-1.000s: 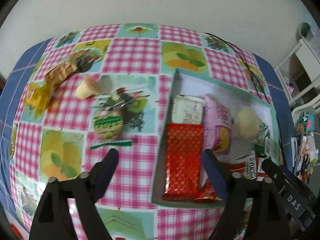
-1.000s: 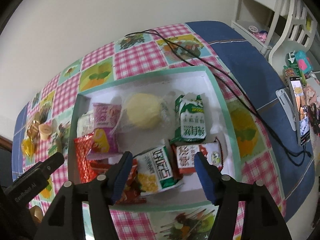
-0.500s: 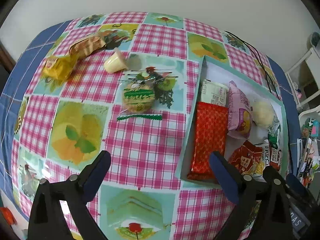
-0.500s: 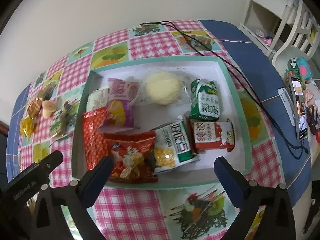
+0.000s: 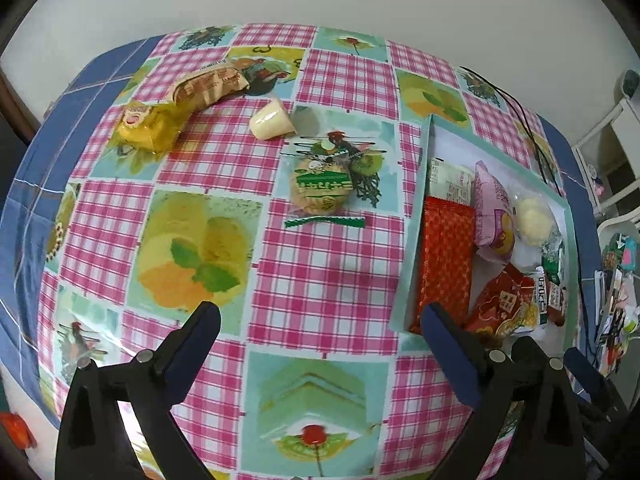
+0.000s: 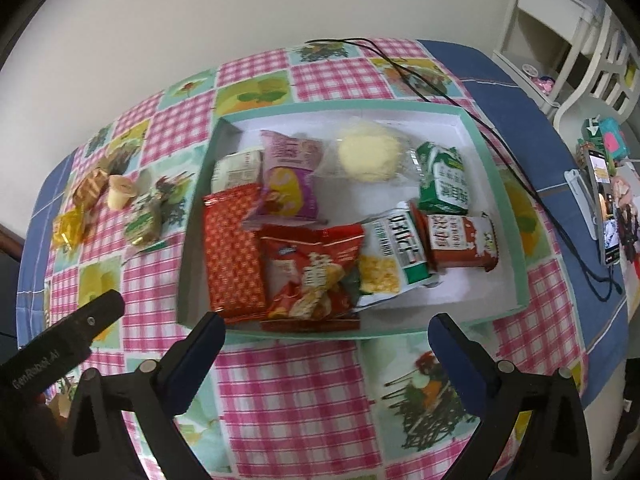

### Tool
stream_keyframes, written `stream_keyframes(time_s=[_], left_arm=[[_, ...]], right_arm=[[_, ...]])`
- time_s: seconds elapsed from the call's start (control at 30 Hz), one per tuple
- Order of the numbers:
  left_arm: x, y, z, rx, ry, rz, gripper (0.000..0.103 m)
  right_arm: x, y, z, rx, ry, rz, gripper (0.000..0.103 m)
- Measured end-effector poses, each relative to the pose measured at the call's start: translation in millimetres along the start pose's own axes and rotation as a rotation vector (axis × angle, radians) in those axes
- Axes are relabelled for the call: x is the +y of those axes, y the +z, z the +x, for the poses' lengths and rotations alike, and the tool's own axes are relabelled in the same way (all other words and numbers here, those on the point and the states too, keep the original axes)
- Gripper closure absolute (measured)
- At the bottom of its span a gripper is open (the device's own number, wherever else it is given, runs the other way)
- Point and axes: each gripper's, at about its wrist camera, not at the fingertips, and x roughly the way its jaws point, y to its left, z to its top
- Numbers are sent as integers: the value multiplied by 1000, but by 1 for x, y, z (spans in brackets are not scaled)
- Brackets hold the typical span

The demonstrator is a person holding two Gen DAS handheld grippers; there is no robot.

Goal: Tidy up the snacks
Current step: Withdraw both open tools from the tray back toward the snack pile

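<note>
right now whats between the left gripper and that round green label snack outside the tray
Only bare checked tablecloth and a loose green wrapper strip lying just short of the round green-label snack. The open left gripper holds nothing. The left wrist view shows it.

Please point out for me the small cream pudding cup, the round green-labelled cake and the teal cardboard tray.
small cream pudding cup [image 5: 270, 121], left wrist view, side wall
round green-labelled cake [image 5: 321, 189], left wrist view, label
teal cardboard tray [image 6: 514, 240], right wrist view, right rim

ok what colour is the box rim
Teal green rim on the box, white inside; clearest in the right wrist view.
</note>
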Motion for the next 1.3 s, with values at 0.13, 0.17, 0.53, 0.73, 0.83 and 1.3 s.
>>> stream_keyframes(time_s=[0.13,0.17,0.53,0.73,0.83,1.3], left_arm=[[10,2,-4,-2,16,8,3],[13,2,-5,-2,22,8,3],[60,13,-11,-14,54,-72,3],[79,18,-14,-28,90,-98,3],[89,20,-14,-32,104,-111,3],[123,28,-9,-23,98,-169,3]], right_arm=[[15,-2,-2,-2,3,-22,0],[18,-2,-2,-2,3,-24,0],[61,-3,1,0,29,-72,0],[85,-6,4,3,37,-111,0],[95,-7,6,6,47,-127,0],[136,-10,14,1,88,-202,0]])
